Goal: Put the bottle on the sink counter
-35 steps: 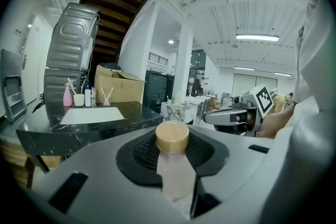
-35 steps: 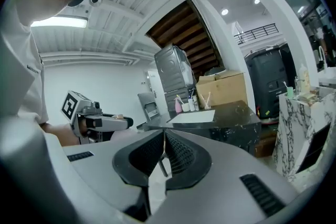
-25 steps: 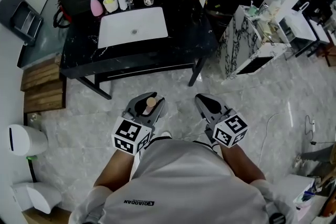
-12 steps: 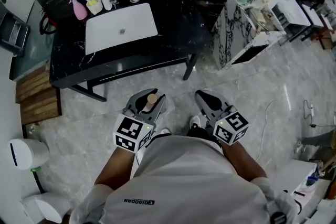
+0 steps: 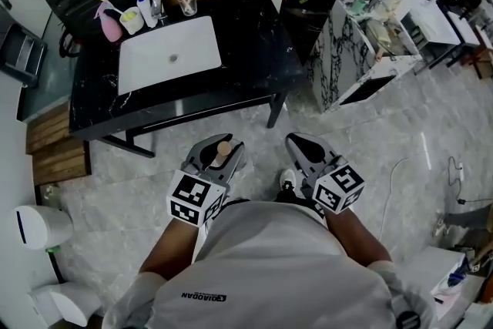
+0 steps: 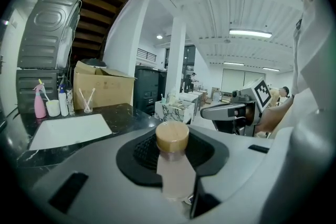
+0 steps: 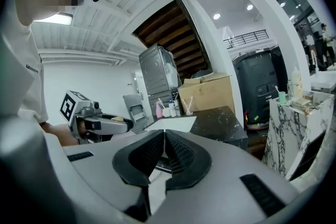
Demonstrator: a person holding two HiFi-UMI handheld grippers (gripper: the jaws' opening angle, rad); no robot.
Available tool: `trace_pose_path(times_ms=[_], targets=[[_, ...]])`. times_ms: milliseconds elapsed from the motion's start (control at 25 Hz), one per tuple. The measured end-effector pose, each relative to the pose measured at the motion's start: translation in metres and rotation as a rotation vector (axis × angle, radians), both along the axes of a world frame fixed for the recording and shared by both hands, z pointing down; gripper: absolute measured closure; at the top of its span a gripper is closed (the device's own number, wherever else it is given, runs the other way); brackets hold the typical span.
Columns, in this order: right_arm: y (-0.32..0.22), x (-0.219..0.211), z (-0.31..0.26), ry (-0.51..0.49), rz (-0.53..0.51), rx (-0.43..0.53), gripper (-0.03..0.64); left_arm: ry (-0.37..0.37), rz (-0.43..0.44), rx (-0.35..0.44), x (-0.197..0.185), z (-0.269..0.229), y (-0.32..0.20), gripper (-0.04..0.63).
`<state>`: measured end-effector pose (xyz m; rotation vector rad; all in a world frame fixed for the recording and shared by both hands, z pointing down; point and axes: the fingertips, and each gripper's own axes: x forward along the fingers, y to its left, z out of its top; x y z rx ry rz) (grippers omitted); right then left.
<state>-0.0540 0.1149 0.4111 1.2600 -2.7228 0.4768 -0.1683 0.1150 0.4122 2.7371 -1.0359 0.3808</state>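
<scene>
Black marble-look stone makes up the sink tabletop point(image 5: 254, 50), which stands well ahead of the person across a stretch of pale floor point(image 5: 370, 142). The bottle point(image 6: 172, 165), a pale translucent one with a tan cap, is not there yet. It stands upright between the jaws of the left hand-held gripper point(image 5: 212, 158), whose dark pads are clamped on its body just below the cap. The right hand-held gripper point(image 5: 308, 154) is carried beside it at about the same height, jaws together and nothing between them.

By my reading the carry is in hand: the bottle is picked up and the placing has not begun.

The next move calls for closing the gap to the tabletop and reaching the left arm forward. The bottle then has to come down upright onto bare stone. The wide dark stretch to the right of the white basin point(image 5: 168, 54) looks the easiest spot. The back-left corner is crowded with a pink spray bottle point(image 5: 109, 23) and other small containers. The jaws should part only once the base sits flat.
</scene>
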Motion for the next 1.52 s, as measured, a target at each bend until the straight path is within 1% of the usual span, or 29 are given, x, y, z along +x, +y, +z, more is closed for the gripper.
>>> trace_pose_path(times_ms=[160,280,480,760,960,1200,1360,1520], targets=[[-0.030,0.031,-0.002,-0.017,-0.013,0.002,0.574,-0.015,-0.021,-0.004,0.029,-0.004,-0.025,0.474],[-0.054,0.051,-0.004,-0.031,-0.039,0.009,0.575,-0.001,-0.045,-0.015,0.052,-0.009,-0.045,0.474],[-0.088,0.081,-0.008,-0.051,-0.088,0.024,0.575,-0.009,-0.093,-0.003,0.084,-0.016,-0.077,0.474],[-0.123,0.138,-0.008,-0.065,-0.127,0.020,0.575,-0.021,-0.167,0.003,0.129,-0.020,-0.109,0.474],[-0.138,0.168,-0.007,-0.074,-0.169,0.020,0.575,-0.022,-0.217,0.014,0.157,-0.023,-0.125,0.474],[-0.149,0.184,-0.001,-0.113,-0.185,-0.004,0.575,-0.050,-0.246,0.002,0.173,-0.028,-0.135,0.474],[-0.155,0.184,0.009,-0.128,-0.197,-0.019,0.575,-0.064,-0.259,-0.003,0.172,-0.028,-0.141,0.474],[-0.169,0.181,0.016,-0.138,-0.193,-0.033,0.575,-0.075,-0.251,-0.014,0.170,-0.025,-0.154,0.474]])
